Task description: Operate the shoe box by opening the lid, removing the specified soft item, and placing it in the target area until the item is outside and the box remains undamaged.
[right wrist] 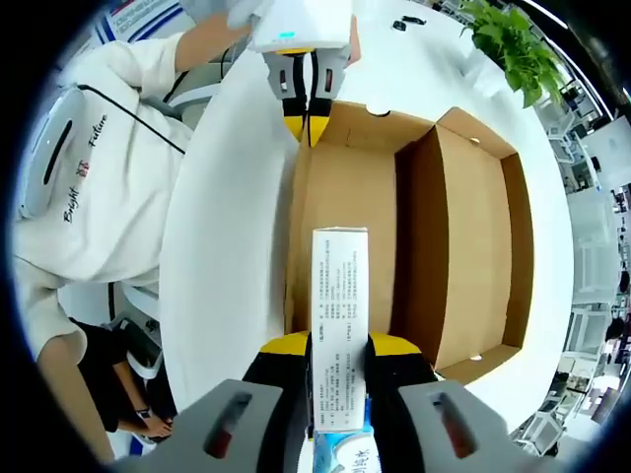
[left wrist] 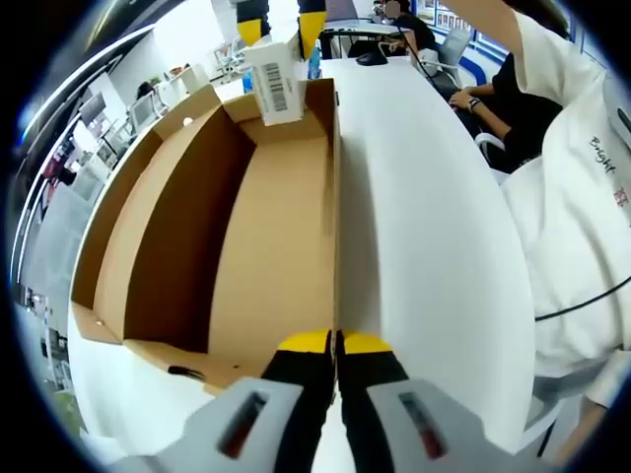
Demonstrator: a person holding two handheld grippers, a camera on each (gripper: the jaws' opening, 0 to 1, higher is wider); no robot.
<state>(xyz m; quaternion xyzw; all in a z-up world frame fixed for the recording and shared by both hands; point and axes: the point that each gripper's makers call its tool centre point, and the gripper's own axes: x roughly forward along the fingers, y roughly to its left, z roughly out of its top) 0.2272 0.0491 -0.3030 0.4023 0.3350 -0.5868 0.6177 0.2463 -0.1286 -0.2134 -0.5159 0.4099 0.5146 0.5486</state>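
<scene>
In the left gripper view the left gripper (left wrist: 335, 345), with yellow-tipped black jaws on a grey body, is pinched tight on the near wall of the open brown cardboard shoe box (left wrist: 266, 246); the thin corrugated edge runs straight away from between the two tips. The shoe box lies on a smooth white table (left wrist: 424, 256), its matte bare floor showing and its hinged lid (left wrist: 128, 227) folded out flat to the side away from the person. At the far end of the shoe box, the right gripper (left wrist: 281, 30) hangs above the wall and grasps a small white rectangular carton (left wrist: 276, 84) printed with a barcode, which hovers over the far inner corner. Beside the table stands a person in a white shirt (left wrist: 572, 227) with lettering on the chest.

In the right gripper view the right gripper (right wrist: 340, 345) has its yellow tips clamped on the two sides of the white carton (right wrist: 338, 296), whose long face carries fine printed text and whose lower end shows blue print. The carton is raised over the shoe box (right wrist: 345, 197) floor, just inside the near wall. Beyond, at the far wall, the left gripper (right wrist: 306, 123) nips the cardboard edge. A leafy green potted plant (right wrist: 513, 44) stands past the shoe box on the table (right wrist: 222, 236).
</scene>
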